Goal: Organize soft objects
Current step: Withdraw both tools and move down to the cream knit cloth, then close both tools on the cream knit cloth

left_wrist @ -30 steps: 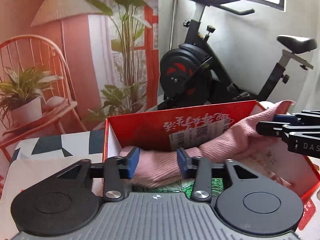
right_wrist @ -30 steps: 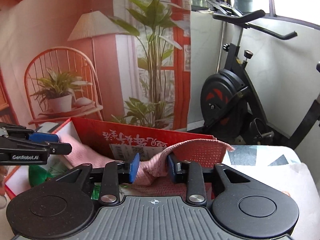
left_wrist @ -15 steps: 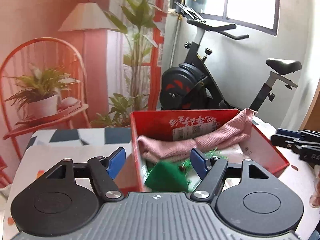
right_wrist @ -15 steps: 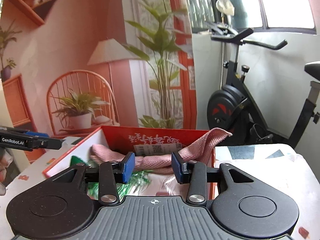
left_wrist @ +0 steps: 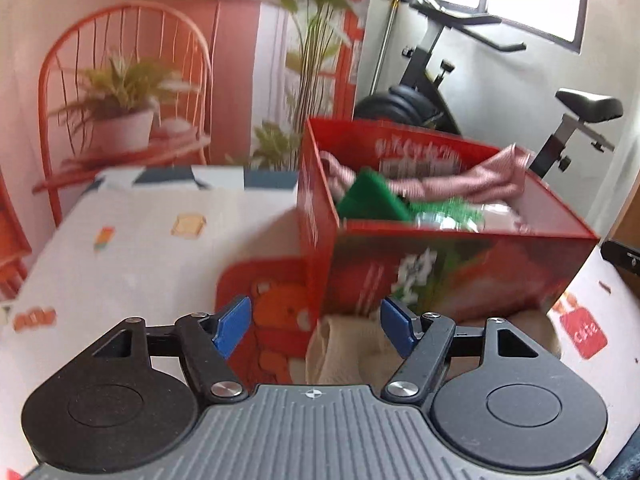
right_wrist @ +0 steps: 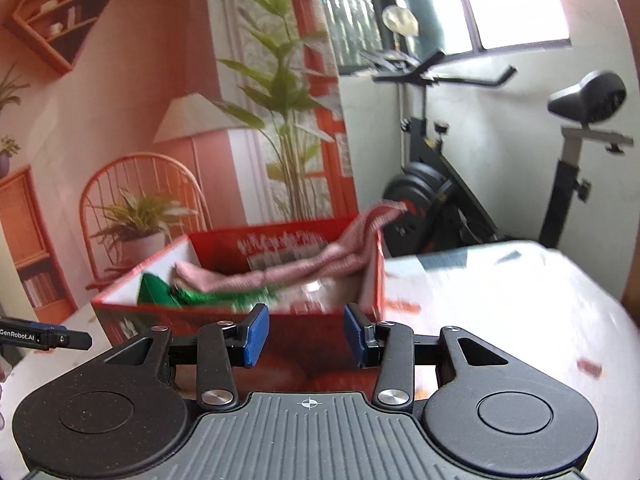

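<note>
A: Start with the biggest thing. Where does the red cardboard box (left_wrist: 440, 264) sit?

B: In the left wrist view it fills the centre and right of the frame, standing on the patterned table (left_wrist: 132, 248). In the right wrist view it is at centre, just beyond the fingertips. Inside it a pink knitted cloth (right_wrist: 288, 272) lies along the far wall, its long axis running left to right, with one end draped up over the right rim. A green soft item (left_wrist: 370, 200) lies in front of the cloth, toward the left of the box.

A: So what is left outside the box?

B: A cream soft item (left_wrist: 352, 344), low in the left wrist frame, lying on the table against the box's near wall. Blur hides its exact shape.

A: Which claw is nearer to it?

B: The left claw (left_wrist: 316, 326). It stands wide open and empty, and the cream item lies straight ahead and slightly right of its midline, close to the right-hand blue pad. The right claw (right_wrist: 306, 338) is also spread apart and empty, aimed at the box's front wall; the cream item does not show clearly in its view.

A: Your call for the next move?

B: I judge the left claw should shift a little rightward and forward to straddle the cream item.
</note>
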A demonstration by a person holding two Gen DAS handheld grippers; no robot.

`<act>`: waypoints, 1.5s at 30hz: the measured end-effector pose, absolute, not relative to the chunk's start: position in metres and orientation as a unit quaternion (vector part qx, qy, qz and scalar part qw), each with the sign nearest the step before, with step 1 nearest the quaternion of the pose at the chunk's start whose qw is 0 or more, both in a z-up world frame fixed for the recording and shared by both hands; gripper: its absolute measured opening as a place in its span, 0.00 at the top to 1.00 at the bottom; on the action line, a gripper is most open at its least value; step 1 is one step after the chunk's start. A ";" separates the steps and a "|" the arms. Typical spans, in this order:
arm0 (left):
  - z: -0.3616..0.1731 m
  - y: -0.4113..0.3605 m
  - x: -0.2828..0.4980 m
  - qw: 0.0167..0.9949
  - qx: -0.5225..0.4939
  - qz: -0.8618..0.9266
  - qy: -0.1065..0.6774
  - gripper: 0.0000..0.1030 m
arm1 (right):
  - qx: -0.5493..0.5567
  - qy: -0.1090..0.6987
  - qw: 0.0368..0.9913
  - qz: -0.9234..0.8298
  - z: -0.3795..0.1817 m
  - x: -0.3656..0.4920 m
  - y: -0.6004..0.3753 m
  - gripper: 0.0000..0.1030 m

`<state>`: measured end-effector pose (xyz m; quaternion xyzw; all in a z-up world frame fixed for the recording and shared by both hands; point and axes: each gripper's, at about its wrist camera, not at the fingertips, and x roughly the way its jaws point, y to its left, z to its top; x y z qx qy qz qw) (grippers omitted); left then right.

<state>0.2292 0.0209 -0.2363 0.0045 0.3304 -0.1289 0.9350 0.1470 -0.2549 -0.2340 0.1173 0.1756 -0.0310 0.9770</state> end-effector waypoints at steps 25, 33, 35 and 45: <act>-0.294 -0.007 0.230 0.917 0.008 -0.139 0.374 0.83 | 0.186 0.300 0.935 -0.022 -0.325 0.181 -0.247 0.65; -0.294 -0.003 0.209 0.915 -0.007 -0.128 0.382 0.85 | 0.179 0.295 0.938 0.004 -0.315 0.168 -0.235 0.88; -0.294 -0.001 0.200 0.915 -0.010 -0.126 0.382 0.85 | 0.176 0.291 0.940 0.006 -0.311 0.161 -0.232 0.90; -0.280 0.003 0.159 0.927 -0.014 -0.117 0.356 0.88 | 0.141 0.240 0.960 0.023 -0.282 0.125 -0.216 0.93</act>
